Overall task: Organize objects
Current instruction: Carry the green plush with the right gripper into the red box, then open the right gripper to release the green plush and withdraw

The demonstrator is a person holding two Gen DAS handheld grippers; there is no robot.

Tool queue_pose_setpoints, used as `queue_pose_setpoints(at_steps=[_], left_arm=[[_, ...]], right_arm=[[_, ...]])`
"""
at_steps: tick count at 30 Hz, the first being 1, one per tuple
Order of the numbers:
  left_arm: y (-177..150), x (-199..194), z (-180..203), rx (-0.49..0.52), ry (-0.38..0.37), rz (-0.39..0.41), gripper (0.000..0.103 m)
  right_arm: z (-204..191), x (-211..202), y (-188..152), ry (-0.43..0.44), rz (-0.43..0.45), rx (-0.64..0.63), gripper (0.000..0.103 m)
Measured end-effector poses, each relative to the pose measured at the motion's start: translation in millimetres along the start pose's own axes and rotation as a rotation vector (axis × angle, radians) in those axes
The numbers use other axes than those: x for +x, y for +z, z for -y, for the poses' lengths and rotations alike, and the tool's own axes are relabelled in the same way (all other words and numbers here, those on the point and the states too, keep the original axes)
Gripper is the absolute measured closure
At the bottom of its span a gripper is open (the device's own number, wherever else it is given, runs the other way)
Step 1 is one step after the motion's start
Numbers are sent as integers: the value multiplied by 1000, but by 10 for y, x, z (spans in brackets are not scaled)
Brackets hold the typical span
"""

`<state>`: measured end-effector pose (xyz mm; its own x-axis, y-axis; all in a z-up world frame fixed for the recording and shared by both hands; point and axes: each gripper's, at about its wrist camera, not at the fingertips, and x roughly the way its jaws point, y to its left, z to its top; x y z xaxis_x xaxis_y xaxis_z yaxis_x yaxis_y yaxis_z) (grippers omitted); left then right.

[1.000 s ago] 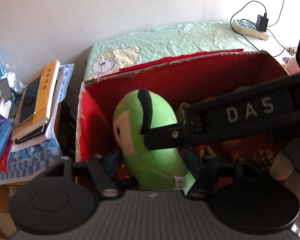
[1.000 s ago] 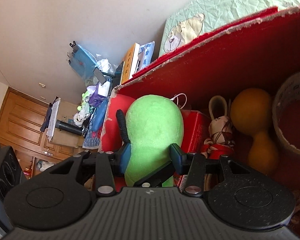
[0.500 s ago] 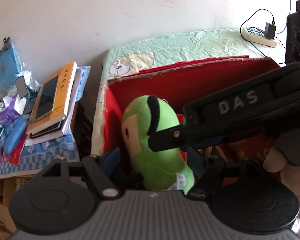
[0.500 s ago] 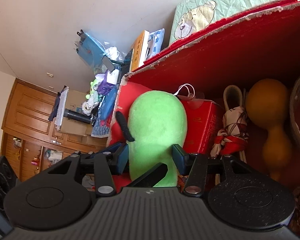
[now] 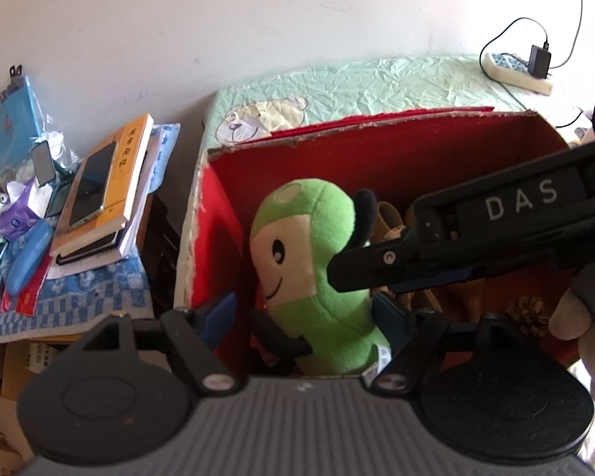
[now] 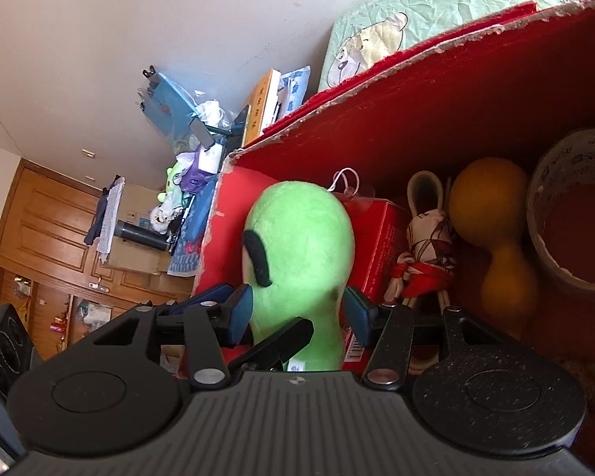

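Note:
A green plush toy (image 5: pixel 317 277) stands upright in the left end of the red box (image 5: pixel 377 129). My left gripper (image 5: pixel 303 313) straddles its lower body. Its jaws are opening, and the left pad stands clear of the plush. In the left wrist view one of the right gripper's fingers (image 5: pixel 377 261) reaches in from the right behind the plush's head. My right gripper (image 6: pixel 297 309) has the plush (image 6: pixel 297 246) between its blue pads. Those jaws are opening too, and the pads sit just at the plush's sides without denting it.
Also in the box (image 6: pixel 456 99) are a small red carton (image 6: pixel 380 238), a rabbit doll (image 6: pixel 428 238), an orange gourd (image 6: pixel 492 214), a tape roll (image 6: pixel 575 206) and a pine cone (image 5: pixel 529 313). Stacked books (image 5: pixel 111 182) lie on a cluttered table to the left. A hand (image 5: pixel 591 337) shows at the right.
Both pairs of jaws have spread away from the plush, which they squeezed a second ago. The plush has turned and shows more of its face in the left wrist view.

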<state>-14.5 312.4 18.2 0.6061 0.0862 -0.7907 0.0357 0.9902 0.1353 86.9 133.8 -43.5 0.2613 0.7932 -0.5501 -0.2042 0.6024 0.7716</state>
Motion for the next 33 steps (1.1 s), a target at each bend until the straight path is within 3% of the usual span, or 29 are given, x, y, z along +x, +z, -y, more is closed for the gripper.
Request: queue_pose_setpoints(at_steps=[14,27,33], left_arm=[[-96,-291,-39,-23,-25,66,22],[-93,-476,62,-64,-55,108,22],[-35,-608,329,-64,-96,138,22]], right_arm=[[-138,57,-34,0,-7,-31,43],[-142,-366,-149,-61,103,-80,43],[-92,-718,-198,-75,174,-110,43]])
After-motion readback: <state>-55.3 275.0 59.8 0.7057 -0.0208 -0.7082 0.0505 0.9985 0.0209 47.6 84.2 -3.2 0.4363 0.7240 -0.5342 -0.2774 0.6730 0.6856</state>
